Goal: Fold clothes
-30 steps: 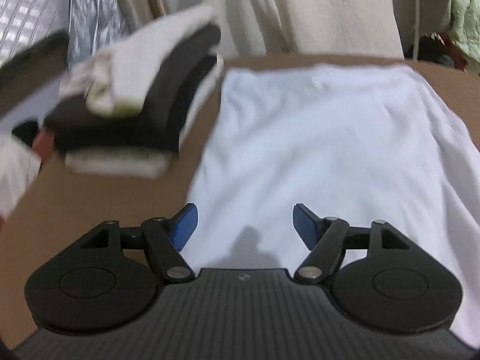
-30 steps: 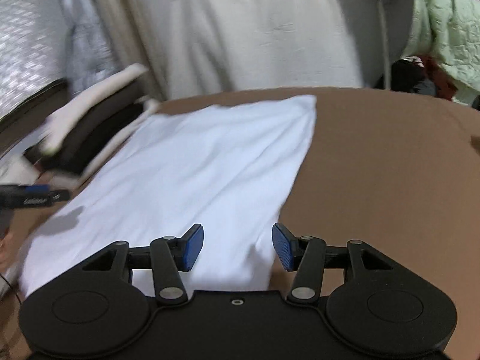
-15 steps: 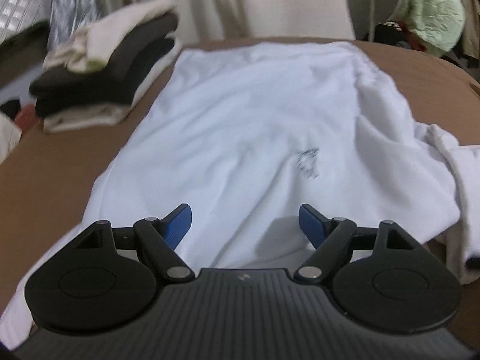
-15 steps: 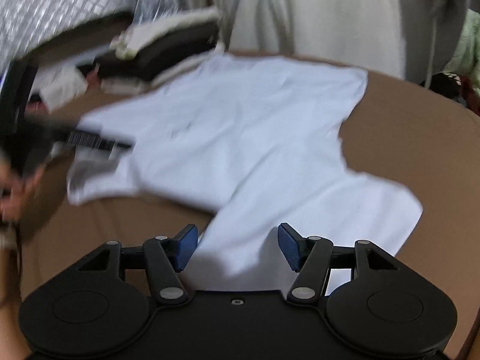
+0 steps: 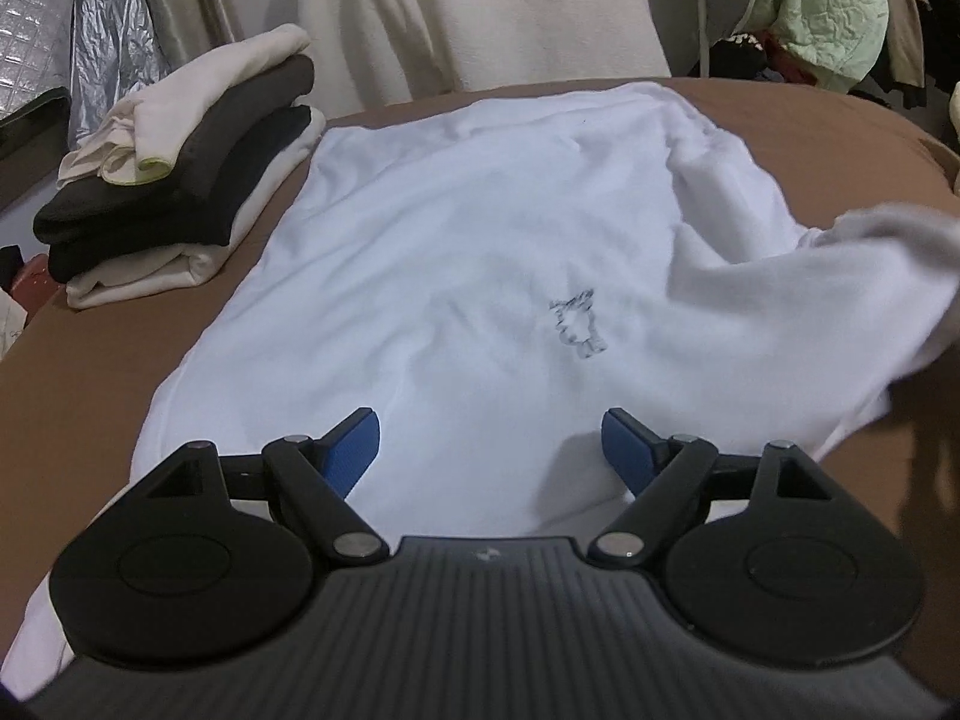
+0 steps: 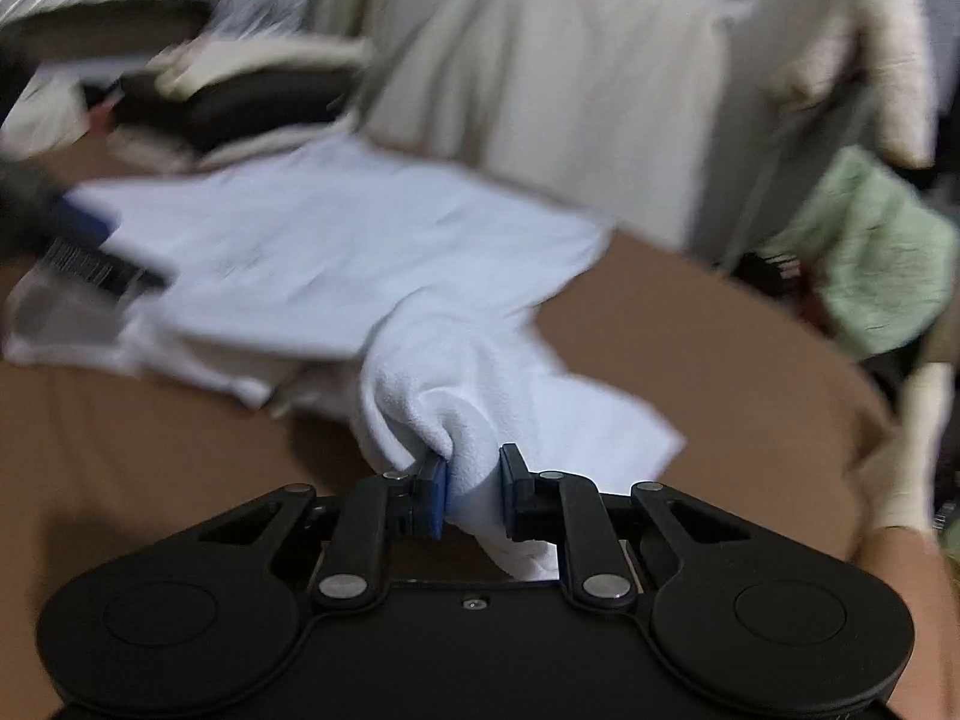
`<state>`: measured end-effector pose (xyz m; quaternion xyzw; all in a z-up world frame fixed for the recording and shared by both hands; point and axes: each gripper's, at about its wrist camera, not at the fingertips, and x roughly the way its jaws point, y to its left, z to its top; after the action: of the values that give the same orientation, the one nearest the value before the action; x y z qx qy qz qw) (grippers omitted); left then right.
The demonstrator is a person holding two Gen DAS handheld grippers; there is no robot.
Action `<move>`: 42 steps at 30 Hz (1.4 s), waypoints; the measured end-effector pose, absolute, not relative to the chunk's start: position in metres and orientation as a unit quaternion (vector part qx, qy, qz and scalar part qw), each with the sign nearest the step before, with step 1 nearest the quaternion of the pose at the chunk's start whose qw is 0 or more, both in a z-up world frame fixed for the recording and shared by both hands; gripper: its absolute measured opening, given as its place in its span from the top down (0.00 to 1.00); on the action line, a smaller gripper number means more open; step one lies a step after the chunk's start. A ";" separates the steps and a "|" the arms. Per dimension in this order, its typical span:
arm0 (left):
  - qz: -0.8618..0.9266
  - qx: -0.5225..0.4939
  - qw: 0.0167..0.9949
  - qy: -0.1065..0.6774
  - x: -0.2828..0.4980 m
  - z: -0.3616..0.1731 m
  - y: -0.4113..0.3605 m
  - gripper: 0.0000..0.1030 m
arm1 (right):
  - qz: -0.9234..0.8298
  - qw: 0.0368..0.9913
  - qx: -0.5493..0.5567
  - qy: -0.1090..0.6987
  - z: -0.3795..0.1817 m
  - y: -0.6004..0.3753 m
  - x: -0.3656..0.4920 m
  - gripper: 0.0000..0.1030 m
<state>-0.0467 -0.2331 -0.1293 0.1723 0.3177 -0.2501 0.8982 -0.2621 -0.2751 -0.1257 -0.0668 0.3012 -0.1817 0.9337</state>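
A white shirt [image 5: 480, 264] with a small grey print [image 5: 577, 324] lies spread on the brown surface [image 5: 90, 372]. My left gripper [image 5: 491, 450] is open and empty, just above the shirt's near edge. My right gripper [image 6: 473, 495] is shut on a bunched sleeve of the white shirt [image 6: 456, 408] and holds it off the surface. The lifted sleeve shows blurred at the right of the left wrist view [image 5: 840, 276]. The left gripper shows blurred at the left of the right wrist view [image 6: 78, 252].
A stack of folded clothes [image 5: 180, 168], white, dark and cream, sits at the far left beside the shirt. Cream fabric [image 5: 480, 12] hangs behind the surface. A pale green quilted garment [image 5: 828, 6] lies at the back right.
My right gripper has closed on the shirt's sleeve and lifted it. My left gripper has pulled back toward the shirt's near edge and stayed open.
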 end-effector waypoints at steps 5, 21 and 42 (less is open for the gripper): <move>-0.224 0.185 0.900 0.325 -0.043 -0.131 -0.231 0.21 | -0.227 0.938 0.030 0.259 -0.109 -0.321 -0.285 0.81; -0.360 0.182 0.871 0.281 -0.084 -0.114 -0.235 0.21 | -0.299 0.917 0.021 0.264 -0.103 -0.448 -0.204 0.81; -0.371 0.223 0.840 0.327 -0.067 -0.159 -0.277 0.33 | -0.130 0.883 0.320 0.317 -0.131 -0.431 -0.222 0.25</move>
<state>-0.0672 -0.2765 -0.1590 0.2227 0.3269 -0.3714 0.8400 -0.2218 -0.4306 -0.1311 0.3204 0.3166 -0.1302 0.8833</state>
